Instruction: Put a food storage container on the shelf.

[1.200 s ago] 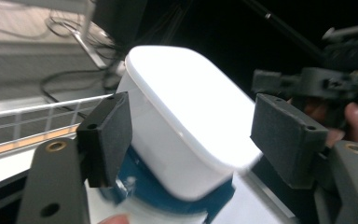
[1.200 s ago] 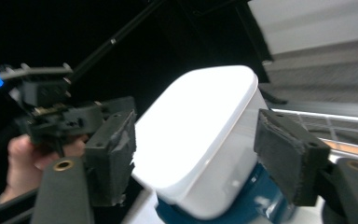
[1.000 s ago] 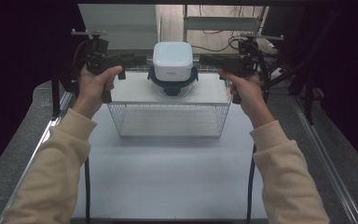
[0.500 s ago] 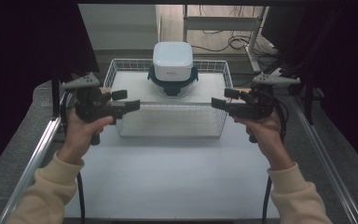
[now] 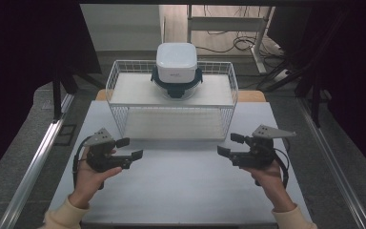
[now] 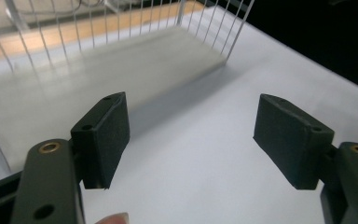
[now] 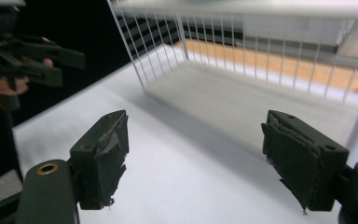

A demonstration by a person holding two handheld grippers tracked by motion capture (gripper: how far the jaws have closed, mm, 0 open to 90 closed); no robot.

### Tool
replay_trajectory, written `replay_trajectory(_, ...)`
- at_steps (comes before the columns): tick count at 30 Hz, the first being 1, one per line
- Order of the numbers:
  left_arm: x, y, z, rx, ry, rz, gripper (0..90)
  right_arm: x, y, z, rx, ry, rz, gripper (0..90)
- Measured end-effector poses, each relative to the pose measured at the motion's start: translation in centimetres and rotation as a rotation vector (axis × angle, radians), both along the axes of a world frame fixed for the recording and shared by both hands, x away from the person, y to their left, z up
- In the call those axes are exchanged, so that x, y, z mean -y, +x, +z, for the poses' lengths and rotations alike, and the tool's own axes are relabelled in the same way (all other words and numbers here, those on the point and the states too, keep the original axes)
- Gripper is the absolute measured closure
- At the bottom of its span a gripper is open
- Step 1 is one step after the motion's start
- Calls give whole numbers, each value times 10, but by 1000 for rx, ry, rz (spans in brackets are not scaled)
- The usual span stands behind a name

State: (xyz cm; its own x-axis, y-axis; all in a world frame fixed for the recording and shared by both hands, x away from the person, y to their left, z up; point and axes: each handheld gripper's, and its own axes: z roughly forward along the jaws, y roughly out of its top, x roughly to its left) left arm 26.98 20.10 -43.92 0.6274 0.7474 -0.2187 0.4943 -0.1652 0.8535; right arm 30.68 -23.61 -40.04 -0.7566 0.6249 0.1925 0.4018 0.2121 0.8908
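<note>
We see only the near corner of the rack [image 6: 121,42] in the left gripper view, its wires cut off by the top edge and blurred. In the right gripper view the rack [image 7: 261,51] is likewise cropped at the top, and its far side is hard to make out. In the high view, the person's forearms are cut off at the bottom edge.

In the lower left of the high view, the left hand [image 5: 88,179] holds the left gripper [image 5: 129,149] low over the table [image 5: 181,191], pointing toward the frame's centre. The right gripper [image 5: 228,144] mirrors it in the lower right. Both have their jaws spread wide with nothing between them.

The white container [image 5: 176,62] sits on the rack's [image 5: 171,98] top shelf at upper centre, well apart from both grippers.
</note>
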Motion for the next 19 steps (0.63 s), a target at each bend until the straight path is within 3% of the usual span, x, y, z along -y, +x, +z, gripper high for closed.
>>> replay_trajectory(4, 1, 0, -15, -19, 7, 25, 262, -2, -5, -27, -36, -66, -2, 224)
replay_trajectory(7, 6, 0, -21, -34, 15, 16, 266, -4, -7, -43, -57, -92, 2, 229)
replay_trajectory(9, 8, 0, -23, -35, 20, 10, 265, -5, -8, -46, -51, -116, 2, 229)
replay_trajectory(13, 10, 0, -25, -35, 34, 8, 265, -4, -9, -44, -39, -98, 0, 231)
replay_trajectory(19, 13, -1, -27, -31, 50, 4, 263, -4, -11, -48, -33, -108, 6, 223)
